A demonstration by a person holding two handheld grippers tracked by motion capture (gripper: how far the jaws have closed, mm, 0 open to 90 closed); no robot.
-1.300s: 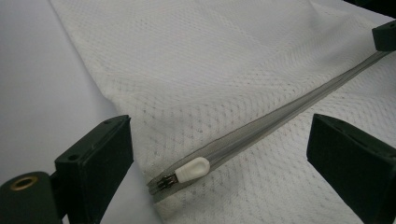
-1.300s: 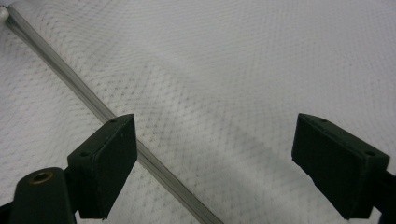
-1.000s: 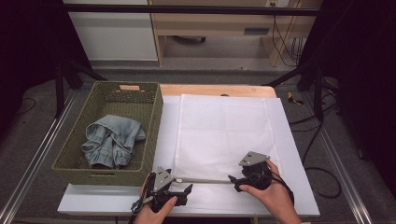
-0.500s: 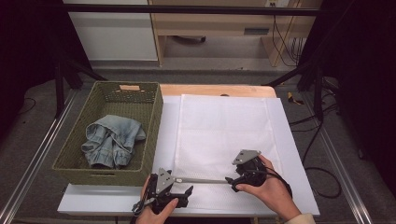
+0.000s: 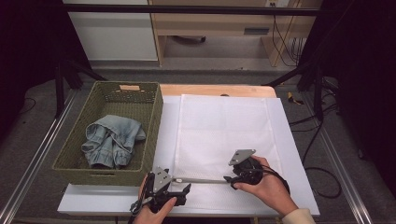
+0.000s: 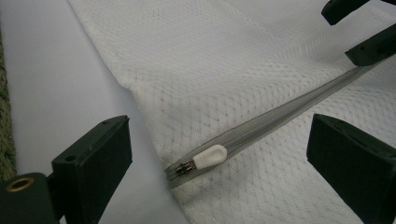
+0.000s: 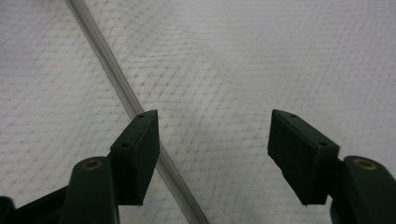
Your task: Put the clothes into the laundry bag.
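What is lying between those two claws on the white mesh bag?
In the high view, the bag's grey zipper runs between the left claw and right claw, across the mesh bag.

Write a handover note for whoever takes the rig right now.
Left gripper: jaws open either side of the white zipper pull, not touching it.
Right gripper: jaws have just been closing, not yet gripping, over the mesh bag by the zipper.
Bag lies flat on the table, zipper shut. Jeans sit in the basket.
Done: grippers positioned. Left: likely grip the pull and bag, unzip.
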